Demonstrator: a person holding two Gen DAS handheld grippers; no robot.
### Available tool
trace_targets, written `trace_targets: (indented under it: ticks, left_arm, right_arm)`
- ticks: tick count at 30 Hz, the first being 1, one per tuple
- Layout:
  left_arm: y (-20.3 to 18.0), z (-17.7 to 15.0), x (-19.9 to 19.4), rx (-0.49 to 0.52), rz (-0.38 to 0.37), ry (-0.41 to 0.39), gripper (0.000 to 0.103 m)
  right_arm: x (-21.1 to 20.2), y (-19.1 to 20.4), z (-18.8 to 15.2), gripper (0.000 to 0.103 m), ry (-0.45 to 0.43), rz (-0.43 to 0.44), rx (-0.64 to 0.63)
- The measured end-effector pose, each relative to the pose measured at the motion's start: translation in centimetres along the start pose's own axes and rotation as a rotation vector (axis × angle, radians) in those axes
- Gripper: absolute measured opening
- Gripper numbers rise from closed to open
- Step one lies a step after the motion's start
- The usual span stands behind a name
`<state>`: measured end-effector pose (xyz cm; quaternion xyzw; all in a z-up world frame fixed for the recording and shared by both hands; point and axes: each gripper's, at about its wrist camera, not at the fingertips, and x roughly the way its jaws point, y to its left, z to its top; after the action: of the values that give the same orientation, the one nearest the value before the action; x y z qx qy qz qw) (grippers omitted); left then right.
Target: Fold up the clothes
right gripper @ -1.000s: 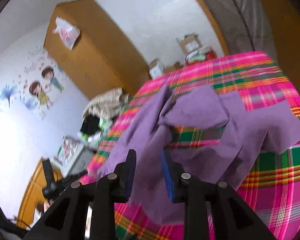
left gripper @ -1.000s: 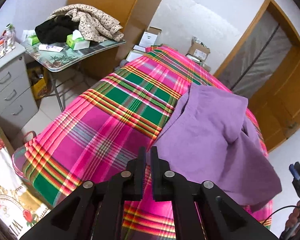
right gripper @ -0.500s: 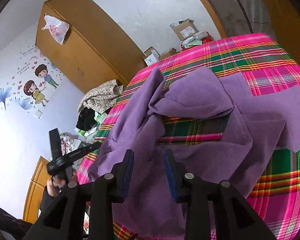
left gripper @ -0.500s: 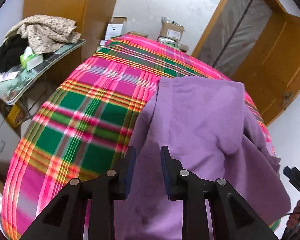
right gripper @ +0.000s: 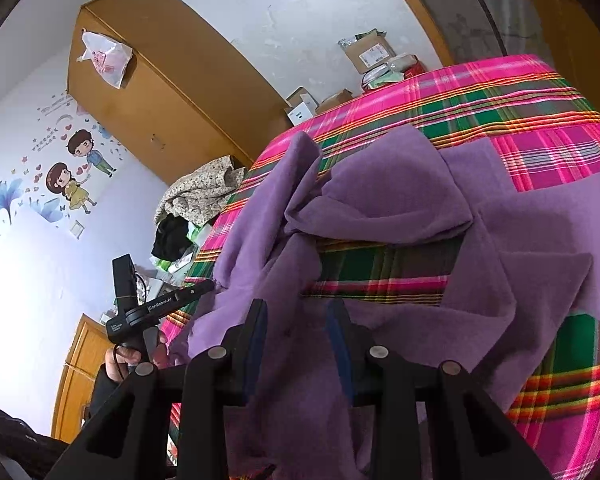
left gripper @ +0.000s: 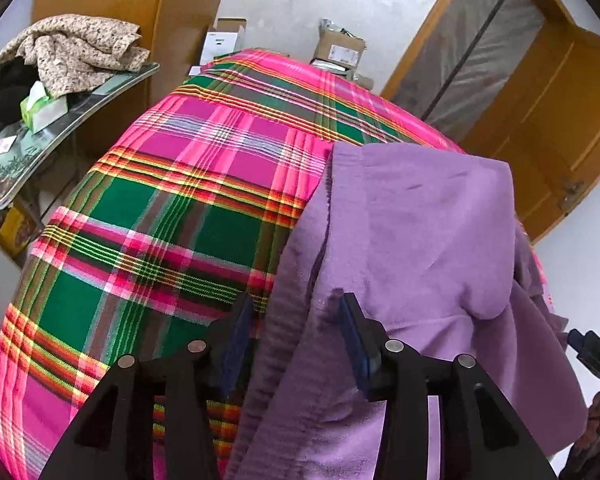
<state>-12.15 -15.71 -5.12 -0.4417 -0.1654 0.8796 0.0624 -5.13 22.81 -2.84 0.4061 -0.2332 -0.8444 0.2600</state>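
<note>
1. The purple garment [left gripper: 412, 248] lies crumpled on the plaid bedspread [left gripper: 172, 216], on the near right part of the bed as the left camera sees it, with its ribbed edge running down toward the near edge.
2. Seen from the right camera, the purple garment [right gripper: 380, 200] is bunched into folds, with a strip of the plaid bedspread [right gripper: 540, 112] showing through a gap in its middle.
3. The left gripper [left gripper: 292, 312] has just been opening; its jaws now stand moderately wide, and the ribbed edge of the garment passes between them, with the pads clear of the cloth.
4. The right gripper [right gripper: 296, 316] has its jaws partly apart with purple cloth draped between them; whether the pads press the fabric I cannot tell.
5. In the right camera, the left gripper [right gripper: 208, 285] shows at the garment's left edge, held by a hand [right gripper: 130, 354] in a dark sleeve.
6. Beside the bed stands a glass-topped table [left gripper: 40, 148] bearing a patterned cloth heap [left gripper: 80, 52] and a green tissue pack [left gripper: 40, 110].
7. Beyond are a wooden wardrobe [right gripper: 168, 92], cardboard boxes [left gripper: 340, 50] by the wall and a wooden door [left gripper: 540, 128].
</note>
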Motion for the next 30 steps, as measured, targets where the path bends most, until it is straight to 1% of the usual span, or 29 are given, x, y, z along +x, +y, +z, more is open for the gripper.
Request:
trace_targets:
  ticks: [1, 4, 7, 8, 9, 10, 12, 15, 20, 21, 23, 26, 28, 30]
  left_arm:
    - [-0.1, 0.0, 0.1, 0.008, 0.0, 0.002, 0.046]
    - [-0.5, -0.1, 0.1, 0.011, -0.067, 0.011, 0.047]
    - [-1.6, -0.4, -0.5, 0.054, -0.088, -0.009, 0.047]
    - [-1.9, -0.5, -0.7, 0.066, -0.096, -0.02, 0.043]
    - [-2.2, -0.6, -0.9, 0.075, -0.099, -0.026, 0.034]
    - [-2.5, -0.6, -1.0, 0.084, -0.1, -0.032, 0.03]
    - [-2.5, -0.6, -0.7, 0.082, -0.08, -0.029, 0.013]
    - [-2.5, -0.7, -0.3, 0.076, -0.046, -0.022, 0.013]
    - [-4.4, -1.4, -0.2, 0.189, 0.01, -0.018, 0.012]
    - [-4.5, -1.5, -0.2, 0.195, 0.017, -0.017, 0.018]
    - [-4.5, -1.6, -0.1, 0.193, 0.024, -0.014, 0.023]
    - [-4.7, -1.8, 0.2, 0.213, 0.073, -0.012, 0.023]
    - [-5.2, -2.0, 0.4, 0.253, 0.116, -0.015, 0.022]
    - [-5.7, -2.0, 0.4, 0.281, 0.145, -0.024, 0.013]
  right_arm:
    - [0.1, 0.0, 0.0, 0.033, 0.003, 0.002, 0.001]
    - [0.2, -0.1, -0.1, 0.033, 0.005, 0.006, 0.004]
    - [0.2, -0.1, -0.2, 0.033, 0.005, 0.006, 0.006]
    - [0.2, -0.1, -0.2, 0.033, 0.005, 0.006, 0.007]
    - [0.2, -0.2, -0.2, 0.033, 0.005, 0.005, 0.009]
    - [0.3, -0.2, -0.2, 0.033, 0.005, 0.005, 0.011]
    - [0.4, -0.1, -0.3, 0.033, 0.008, 0.008, 0.014]
    - [0.5, 0.0, -0.4, 0.033, 0.011, 0.014, 0.013]
    - [0.5, 0.2, -0.6, 0.033, 0.011, 0.014, 0.015]
    - [0.5, 0.2, -0.6, 0.033, 0.012, 0.013, 0.016]
    - [0.5, 0.2, -0.7, 0.033, 0.013, 0.014, 0.017]
    - [0.5, 0.3, -0.9, 0.033, 0.015, 0.015, 0.018]
    - [0.5, 0.2, -1.0, 0.033, 0.015, 0.014, 0.019]
    - [0.6, 0.2, -1.0, 0.033, 0.016, 0.009, 0.023]
